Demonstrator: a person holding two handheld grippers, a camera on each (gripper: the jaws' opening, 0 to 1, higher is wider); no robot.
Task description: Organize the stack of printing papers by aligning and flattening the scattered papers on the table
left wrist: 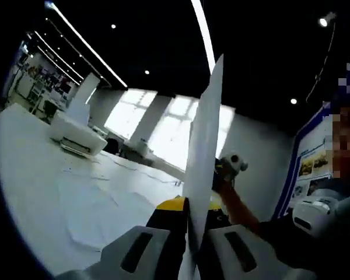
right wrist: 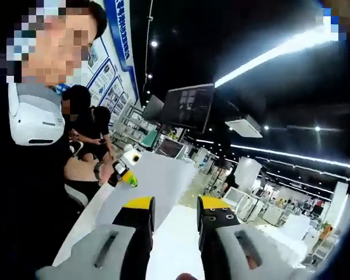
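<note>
Ceiling light strips are running over a large open hall. Scattered papers (left wrist: 87,204) are lying flat on the white counter (left wrist: 29,151), with a white printer (left wrist: 76,137) sitting near its far edge. In the left gripper view, the left gripper (left wrist: 189,233) is clamping an upright paper stack (left wrist: 201,157) edge-on. In the right gripper view, the right gripper (right wrist: 175,213) is standing open, gripping nothing, while the paper stack (right wrist: 157,181) is rising just beyond it.

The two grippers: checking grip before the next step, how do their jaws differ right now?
Left gripper: jaws closed on the paper stack, held upright edge-on. Right gripper: jaws apart, gripping nothing, with white paper beyond them. Both have yellow-tipped black jaws.
</note>
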